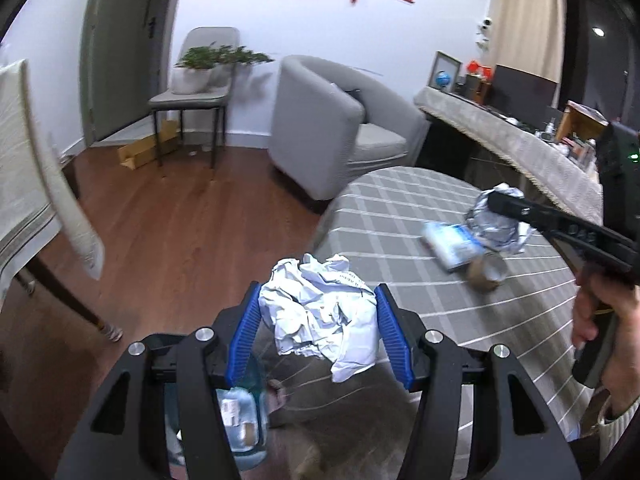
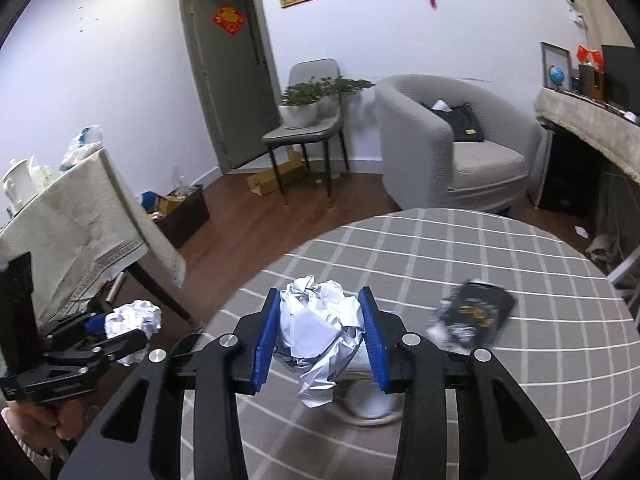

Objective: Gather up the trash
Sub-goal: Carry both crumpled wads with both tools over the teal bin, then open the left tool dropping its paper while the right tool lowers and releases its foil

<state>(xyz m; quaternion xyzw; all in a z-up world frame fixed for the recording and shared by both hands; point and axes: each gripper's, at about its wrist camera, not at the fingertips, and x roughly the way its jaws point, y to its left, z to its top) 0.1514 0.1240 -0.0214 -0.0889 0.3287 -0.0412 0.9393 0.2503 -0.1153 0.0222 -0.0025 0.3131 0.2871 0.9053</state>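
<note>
My left gripper [image 1: 318,292] is shut on a crumpled white paper ball [image 1: 320,320], held off the near edge of the round checked table [image 1: 400,208]. Below it a pale blue bin [image 1: 240,420] holds a few scraps. My right gripper [image 2: 320,292] is shut on a crumpled silver foil wad [image 2: 316,336] above the table [image 2: 440,248]. The left wrist view shows that gripper [image 1: 498,208] and the foil wad [image 1: 500,224] at the right. In the right wrist view the left gripper [image 2: 120,330] and its paper ball [image 2: 134,318] are low at the left.
On the table lie a blue-white packet [image 1: 452,246], a tape roll [image 1: 488,272] and a black packet [image 2: 476,316]. A cloth-covered side table [image 2: 80,224] stands left, a dark crate [image 2: 184,216] on the floor. A grey armchair [image 2: 448,140] and a chair with plants [image 2: 312,120] stand behind.
</note>
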